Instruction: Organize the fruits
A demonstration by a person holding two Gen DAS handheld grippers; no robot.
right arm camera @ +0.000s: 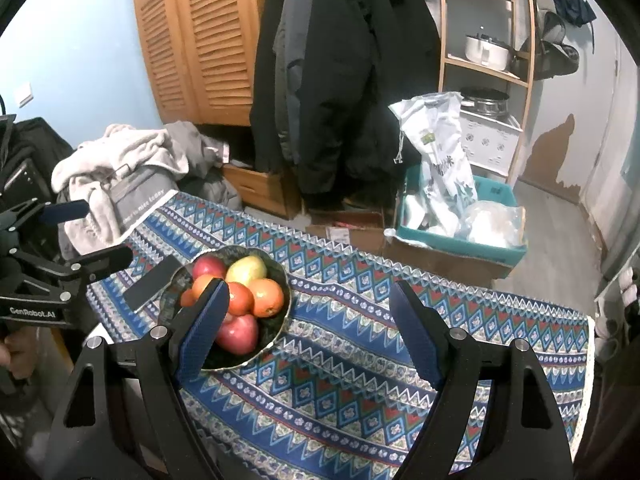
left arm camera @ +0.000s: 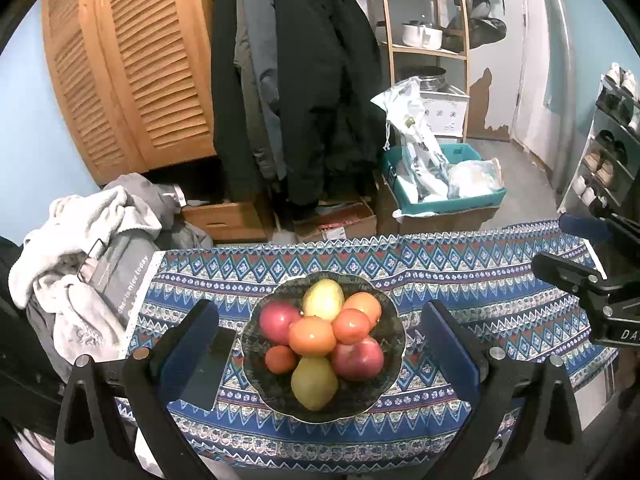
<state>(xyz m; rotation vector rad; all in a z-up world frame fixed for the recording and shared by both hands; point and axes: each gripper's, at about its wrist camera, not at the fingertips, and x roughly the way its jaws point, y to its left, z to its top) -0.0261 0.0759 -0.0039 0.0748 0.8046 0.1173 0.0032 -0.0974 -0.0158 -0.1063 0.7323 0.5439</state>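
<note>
All fruits [left arm camera: 324, 338] sit piled in the bowl [left arm camera: 256, 380] at the tabletop [left arm camera: 460, 292] centre, so sorting appears complete. Left gripper [left arm camera: 320, 344] and right gripper [right arm camera: 308, 328] hang above, jaws apart, holding nothing.

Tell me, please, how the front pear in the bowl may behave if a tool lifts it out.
The front pear looks smooth and glossy, so the pads may slip on it. It tapers toward the top, so it may twist in a grip. An apple and a small orange seem to lean against it in the bowl; they may roll.
</note>
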